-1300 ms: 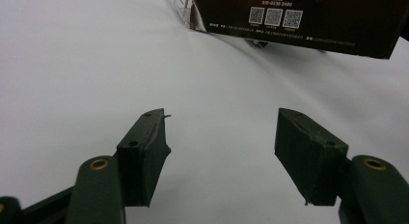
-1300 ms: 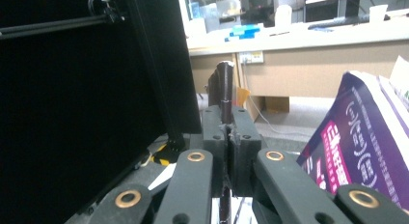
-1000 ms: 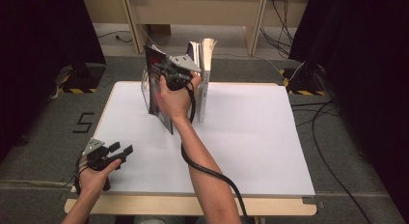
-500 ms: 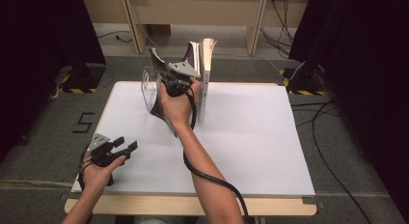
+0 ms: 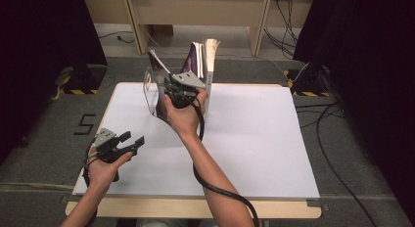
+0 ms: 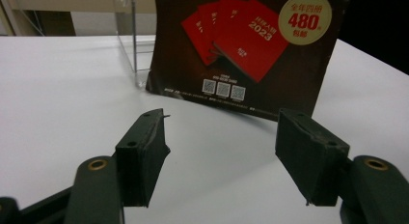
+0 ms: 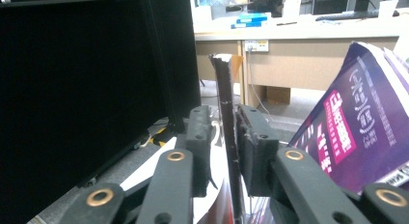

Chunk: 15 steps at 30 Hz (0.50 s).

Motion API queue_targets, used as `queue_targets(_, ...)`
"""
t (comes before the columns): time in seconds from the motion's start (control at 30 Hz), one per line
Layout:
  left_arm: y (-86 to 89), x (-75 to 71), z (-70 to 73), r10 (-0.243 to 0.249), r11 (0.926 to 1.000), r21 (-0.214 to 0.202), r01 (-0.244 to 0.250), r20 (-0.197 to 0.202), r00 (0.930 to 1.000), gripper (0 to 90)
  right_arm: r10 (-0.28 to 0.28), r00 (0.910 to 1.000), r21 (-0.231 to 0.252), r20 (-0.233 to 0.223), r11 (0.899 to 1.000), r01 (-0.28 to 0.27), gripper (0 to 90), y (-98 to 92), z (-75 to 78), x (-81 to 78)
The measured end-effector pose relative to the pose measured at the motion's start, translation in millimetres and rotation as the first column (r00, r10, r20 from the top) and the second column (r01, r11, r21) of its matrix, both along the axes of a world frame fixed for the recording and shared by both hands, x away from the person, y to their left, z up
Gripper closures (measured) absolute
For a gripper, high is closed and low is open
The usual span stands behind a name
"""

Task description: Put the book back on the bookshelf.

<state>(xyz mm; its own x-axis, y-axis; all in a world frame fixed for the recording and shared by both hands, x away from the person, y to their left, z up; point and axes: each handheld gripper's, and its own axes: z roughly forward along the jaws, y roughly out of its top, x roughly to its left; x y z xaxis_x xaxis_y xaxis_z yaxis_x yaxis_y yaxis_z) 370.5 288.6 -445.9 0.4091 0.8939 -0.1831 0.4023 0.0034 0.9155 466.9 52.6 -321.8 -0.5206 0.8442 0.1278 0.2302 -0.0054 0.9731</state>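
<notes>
At the far edge of the white table, my right gripper sits at the top of a dark magazine that leans tilted in a clear rack, beside a purple book. In the right gripper view its jaws have just been opening, and the magazine's edge stands between the pads with a thin gap on the left, so I can't say it is gripped. My left gripper hovers near the table's front left corner, jaws wide apart around nothing, facing the magazine's back cover.
</notes>
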Motion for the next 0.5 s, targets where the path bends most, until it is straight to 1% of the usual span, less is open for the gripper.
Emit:
queue_targets(0.13, -7.1, 3.1, 2.4, -0.016, 0.9999, 0.002, 0.016, 0.004, 0.9999, 34.2, -0.003, 1.0, -0.007, -0.003, 1.0, 0.003, 70.6, -2.7, -2.3, 0.2)
queue_targets(0.2, -9.3, 3.9, 1.7, -0.02, 0.9998, -0.001, 0.02, 0.001, 0.9998, 34.3, -0.006, 0.9999, -0.005, -0.013, 1.0, 0.006, 69.4, -5.4, -2.9, 1.1)
queue_targets(0.27, -9.6, 3.3, 0.6, -0.021, 0.9998, 0.0, 0.021, -0.003, 0.9998, 34.3, -0.013, 0.9998, -0.021, -0.013, 1.0, 0.012, 76.7, -8.6, -2.5, 1.5)
queue_targets(0.3, -9.3, 3.0, 0.2, -0.02, 0.9998, 0.0, 0.02, -0.004, 0.9998, 34.3, -0.012, 0.9998, -0.023, -0.014, 1.0, 0.011, 77.2, -9.7, -2.4, 1.5)
queue_targets(0.37, -8.6, 2.7, -0.3, -0.019, 0.9998, 0.0, 0.019, -0.004, 0.9998, 34.3, -0.01, 0.9998, -0.026, -0.019, 1.0, 0.009, 75.0, -11.1, -2.3, 1.3)
queue_targets(0.43, -8.1, 2.6, -0.5, -0.017, 0.9999, 0.002, 0.017, -0.004, 0.9998, 34.3, -0.013, 0.9997, -0.03, -0.019, 0.999, 0.013, 83.3, -12.8, -2.7, -0.7)
queue_targets(0.5, -8.1, 2.8, -0.7, -0.017, 0.9999, 0.001, 0.017, -0.005, 0.9998, 34.3, -0.01, 0.9998, -0.029, -0.019, 1.0, 0.009, 86.2, -14.5, -3.1, -1.8)
